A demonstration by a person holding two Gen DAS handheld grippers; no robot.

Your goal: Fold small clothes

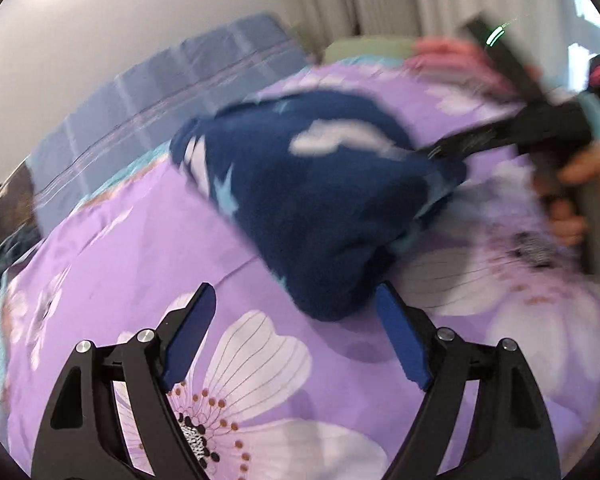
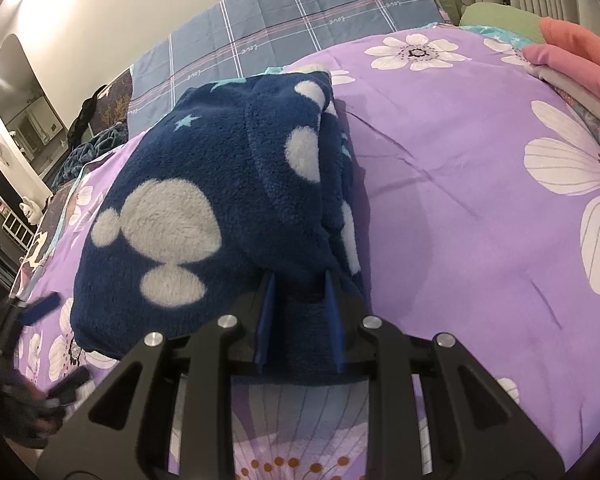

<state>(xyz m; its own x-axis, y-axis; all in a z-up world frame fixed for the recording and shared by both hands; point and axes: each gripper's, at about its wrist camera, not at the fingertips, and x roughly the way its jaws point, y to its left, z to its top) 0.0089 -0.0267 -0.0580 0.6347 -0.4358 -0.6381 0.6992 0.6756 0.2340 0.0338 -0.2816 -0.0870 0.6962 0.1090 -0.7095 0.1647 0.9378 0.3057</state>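
A dark blue fleece garment point(image 2: 204, 208) with white blobs and pale stars lies folded in a thick bundle on the purple flowered bedspread point(image 2: 460, 168). My right gripper point(image 2: 300, 280) is shut on the near edge of the garment, fleece pinched between its blue pads. In the left wrist view the same garment point(image 1: 312, 200) is blurred, with the right gripper point(image 1: 444, 152) gripping it from the right. My left gripper point(image 1: 296, 296) is open and empty, its blue pads just short of the garment's near corner. It also shows in the right wrist view point(image 2: 40, 308) at the left edge.
A blue plaid quilt point(image 2: 284, 20) lies at the far side of the bed. A stack of folded pink and grey clothes point(image 2: 572, 60) sits at the right. A green pillow point(image 2: 496, 16) lies behind it. Shelves and room clutter point(image 2: 16, 168) stand beyond the bed's left edge.
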